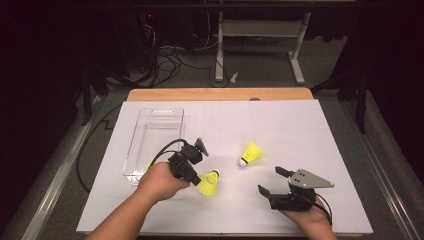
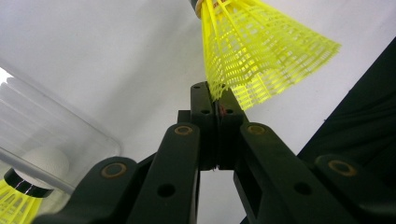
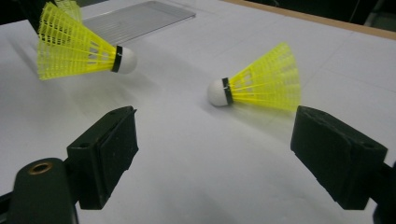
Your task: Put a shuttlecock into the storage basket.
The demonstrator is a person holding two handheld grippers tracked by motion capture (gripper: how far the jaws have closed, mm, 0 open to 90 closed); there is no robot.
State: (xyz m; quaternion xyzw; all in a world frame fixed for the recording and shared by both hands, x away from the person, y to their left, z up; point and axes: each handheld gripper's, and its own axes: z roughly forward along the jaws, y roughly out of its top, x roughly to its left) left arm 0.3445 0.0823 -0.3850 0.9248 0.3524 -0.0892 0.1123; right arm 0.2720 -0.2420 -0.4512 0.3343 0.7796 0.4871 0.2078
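Pinching one shuttlecock (image 1: pixel 208 183) left, keep your right fingers (image 3: pixel 111 154) wide toward the shuttlecock at eleven o'clock (image 1: pixel 251 153)

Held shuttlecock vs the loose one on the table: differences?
The held shuttlecock is pinched by its skirt rim in the shut left tool; the loose shuttlecock lies free on the white table, ahead of the open right tool. Both have yellow skirts and white cork heads.

White-covered table (image 1: pixel 300 125) with a wooden far edge. Lying directly on it: a clear plastic tray (image 1: pixel 172 114) at the left and a yellow shuttlecock (image 1: pixel 251 153) on its side near the middle, well apart from the tray.
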